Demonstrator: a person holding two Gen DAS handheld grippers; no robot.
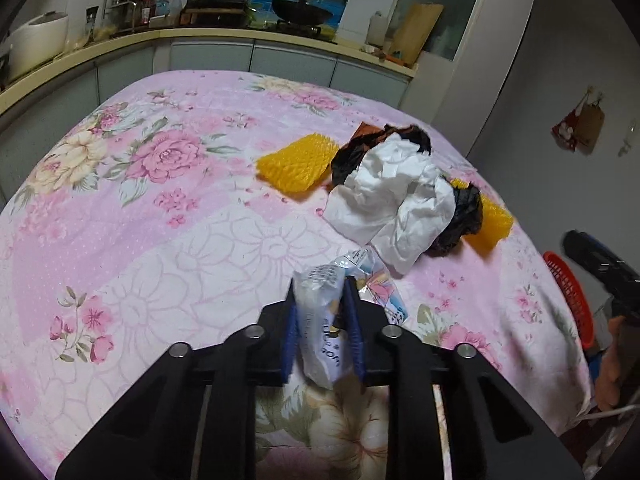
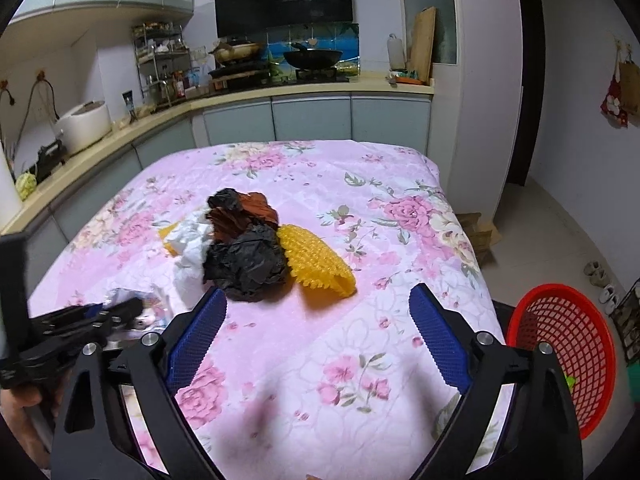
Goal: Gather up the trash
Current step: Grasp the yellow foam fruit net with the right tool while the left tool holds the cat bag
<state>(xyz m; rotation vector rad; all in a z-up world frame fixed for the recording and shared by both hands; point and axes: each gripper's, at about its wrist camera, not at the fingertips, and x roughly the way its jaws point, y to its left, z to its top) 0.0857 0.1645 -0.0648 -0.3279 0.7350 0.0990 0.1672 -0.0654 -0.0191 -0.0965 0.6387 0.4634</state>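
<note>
My left gripper [image 1: 320, 292] is shut on a white printed plastic wrapper [image 1: 322, 332], held just above the pink floral tablecloth [image 1: 160, 240]. Beyond it lies a trash pile: crumpled white paper [image 1: 392, 200], black plastic [image 1: 460, 216], a brown scrap [image 1: 368, 132] and two yellow foam nets [image 1: 294, 166] [image 1: 490, 226]. My right gripper [image 2: 316, 304] is open and empty, low over the cloth [image 2: 320, 360], just short of the black plastic [image 2: 248, 264] and a yellow net [image 2: 320, 260]. The left gripper also shows at the right wrist view's left edge [image 2: 100, 312].
A red mesh basket [image 2: 568, 344] stands on the floor off the table's right edge; it also shows in the left wrist view [image 1: 572, 300]. Kitchen counter [image 2: 280, 92] with stove, pans and a rice cooker [image 2: 86, 124] runs behind and left of the table.
</note>
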